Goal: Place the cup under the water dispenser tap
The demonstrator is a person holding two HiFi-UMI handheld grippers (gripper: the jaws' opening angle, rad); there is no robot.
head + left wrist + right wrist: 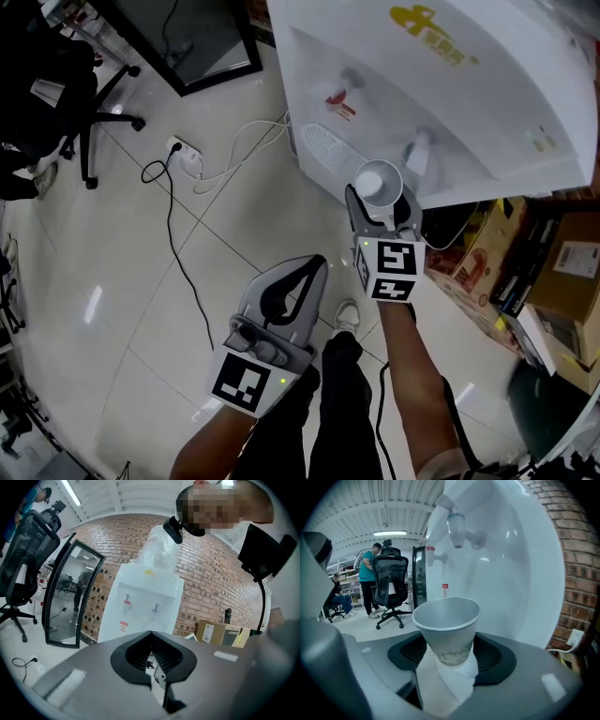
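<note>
At the dispenser's [450,103] front, right gripper [380,208] reaches forward, tilted slightly down, jaws pinching the cup [449,625] near its base. Cup: white paper, upright, empty, faint print low down, close to the tap [457,527] and lower than it. Left gripper [314,267] hangs back, jaws pressed together, nothing between.

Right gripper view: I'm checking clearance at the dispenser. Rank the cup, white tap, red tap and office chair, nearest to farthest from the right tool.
1. cup, gripped in the right tool
2. white tap, above it
3. red tap, up left, farther back
4. office chair, far left, behind
</note>
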